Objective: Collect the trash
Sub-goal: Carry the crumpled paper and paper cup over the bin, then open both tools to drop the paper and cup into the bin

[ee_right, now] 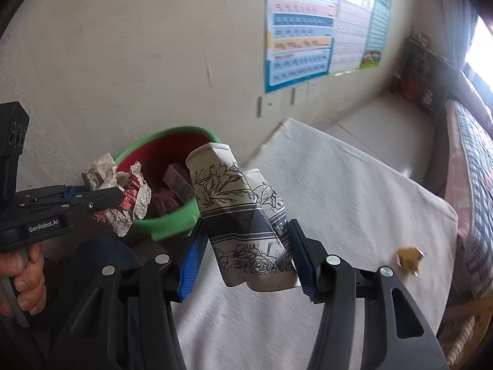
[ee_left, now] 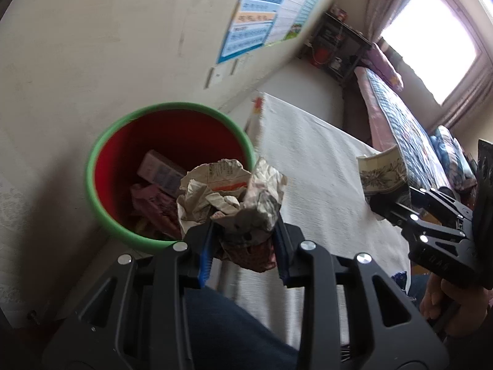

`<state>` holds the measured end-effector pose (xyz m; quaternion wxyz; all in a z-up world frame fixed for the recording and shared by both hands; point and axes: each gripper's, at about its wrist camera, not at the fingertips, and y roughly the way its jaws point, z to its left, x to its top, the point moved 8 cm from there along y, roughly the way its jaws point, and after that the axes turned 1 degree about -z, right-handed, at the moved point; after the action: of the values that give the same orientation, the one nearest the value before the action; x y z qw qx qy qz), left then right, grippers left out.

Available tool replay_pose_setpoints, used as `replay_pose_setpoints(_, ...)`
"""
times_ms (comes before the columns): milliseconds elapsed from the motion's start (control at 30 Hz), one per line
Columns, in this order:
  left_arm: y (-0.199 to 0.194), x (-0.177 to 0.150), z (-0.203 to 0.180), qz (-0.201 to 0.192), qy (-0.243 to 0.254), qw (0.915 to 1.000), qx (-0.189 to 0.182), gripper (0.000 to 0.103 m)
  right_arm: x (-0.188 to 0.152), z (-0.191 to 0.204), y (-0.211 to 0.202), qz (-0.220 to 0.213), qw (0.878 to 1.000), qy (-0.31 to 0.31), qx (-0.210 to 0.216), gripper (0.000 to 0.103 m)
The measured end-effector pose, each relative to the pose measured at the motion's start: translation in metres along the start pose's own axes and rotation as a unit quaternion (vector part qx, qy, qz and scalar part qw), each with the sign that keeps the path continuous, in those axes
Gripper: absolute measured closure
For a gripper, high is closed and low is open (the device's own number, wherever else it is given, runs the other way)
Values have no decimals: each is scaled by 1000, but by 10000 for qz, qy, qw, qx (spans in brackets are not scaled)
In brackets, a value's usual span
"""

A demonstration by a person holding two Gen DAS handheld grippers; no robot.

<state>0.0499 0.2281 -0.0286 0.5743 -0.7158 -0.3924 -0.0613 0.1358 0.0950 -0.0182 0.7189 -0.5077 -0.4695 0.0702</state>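
A red bin with a green rim (ee_left: 129, 141) (ee_right: 172, 215) stands on the floor by the wall, with pink boxes (ee_left: 160, 172) inside. My left gripper (ee_left: 243, 240) (ee_right: 101, 197) is shut on a crumpled wad of printed paper (ee_left: 234, 194) (ee_right: 129, 194), held just over the bin's near rim. My right gripper (ee_right: 246, 262) is shut on two crushed paper cups with a black floral print (ee_right: 243, 215) (ee_left: 385, 172), held over the white table beside the bin. Blue pads (ee_right: 192, 262) press both sides of the cups.
A white cloth-covered table (ee_right: 339, 209) (ee_left: 314, 160) lies under the right gripper. A small yellow scrap (ee_right: 409, 257) rests near its right edge. Posters (ee_right: 308, 30) hang on the wall. A bed (ee_left: 406, 123) and a dark shelf (ee_left: 342, 46) stand at the far side, under a window.
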Motion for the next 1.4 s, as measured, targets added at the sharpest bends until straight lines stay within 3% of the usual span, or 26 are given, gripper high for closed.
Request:
replay_pose_setpoints(667, -9, 18, 68, -122, -337, 9990, 253, 71, 67, 82, 56, -67, 9981, -426, 444, 51)
replay_pose_setpoints(1400, 12, 47, 105, -83, -523, 9982, 267, 68, 79, 106, 119, 260, 9965, -517, 610, 51)
